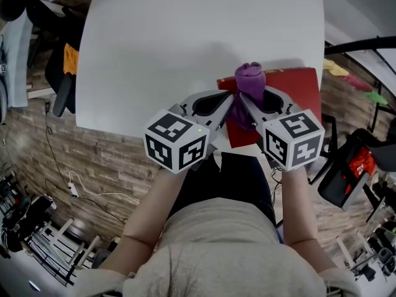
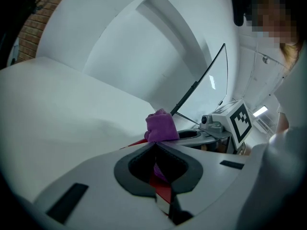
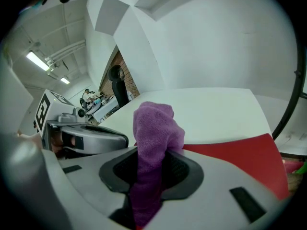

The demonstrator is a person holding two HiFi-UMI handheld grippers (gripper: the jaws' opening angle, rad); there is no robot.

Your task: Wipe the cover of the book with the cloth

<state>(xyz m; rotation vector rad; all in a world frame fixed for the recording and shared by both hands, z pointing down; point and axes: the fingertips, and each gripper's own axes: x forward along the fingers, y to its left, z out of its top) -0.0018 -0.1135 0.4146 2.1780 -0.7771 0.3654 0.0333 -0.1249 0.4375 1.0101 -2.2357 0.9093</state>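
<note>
At the near right corner of the white table [image 1: 185, 42] lies the red book [image 1: 297, 85]. The right gripper [image 1: 244, 104] pinches the purple cloth [image 1: 250, 79], bunched upright over the cover. The left gripper [image 1: 230, 103], jaws pressed together and empty, crowds in just beside it. Around the table are a brick-patterned floor [image 1: 117, 166], a black chair [image 1: 62, 79] and loose cables [image 1: 74, 187].

red book [image 1: 298, 90], left part hidden beneath purple cloth [image 1: 250, 79]; white table [image 1: 185, 42], far edge cut off above
</note>
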